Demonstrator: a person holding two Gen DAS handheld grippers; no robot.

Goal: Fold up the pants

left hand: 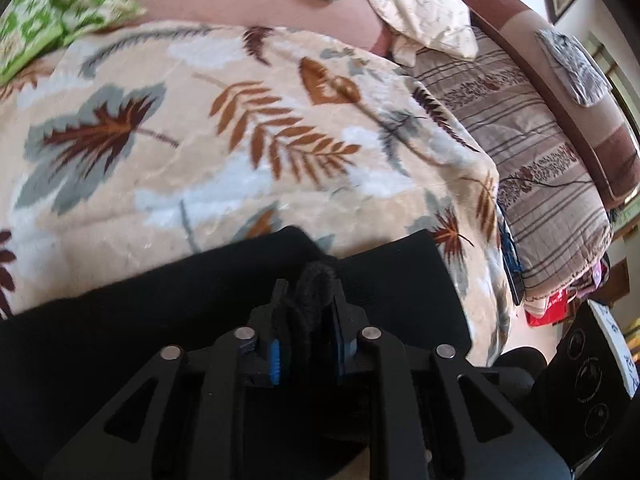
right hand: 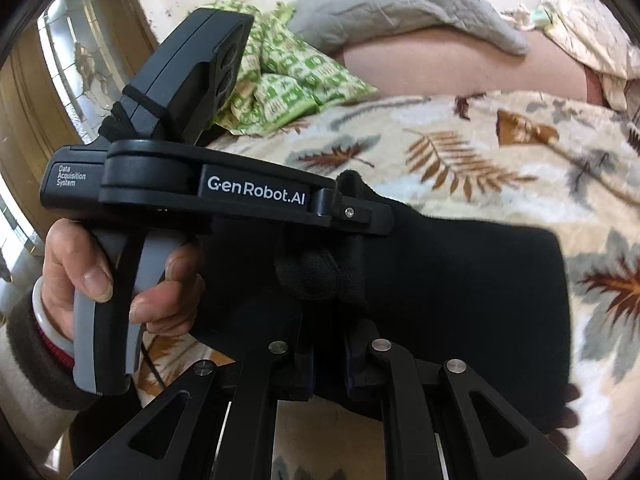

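The black pants [left hand: 120, 320] lie folded on a cream blanket with a leaf print [left hand: 200, 140]. My left gripper [left hand: 306, 300] is shut on a bunched edge of the pants near the blanket's right side. In the right wrist view the pants [right hand: 460, 280] spread to the right, and my right gripper [right hand: 328, 344] is shut on another bunched edge of them. The left gripper [right hand: 352, 216] shows there too, held by a hand, pinching the same bundle just beyond my right fingertips.
A green and white patterned cloth [right hand: 288, 88] and a grey pillow [right hand: 400, 12] lie at the far side of the bed. A striped brown quilt [left hand: 540, 168] lies right of the blanket, with a brown headboard [left hand: 580, 92] behind. A cream pillow [left hand: 420, 12] sits beyond.
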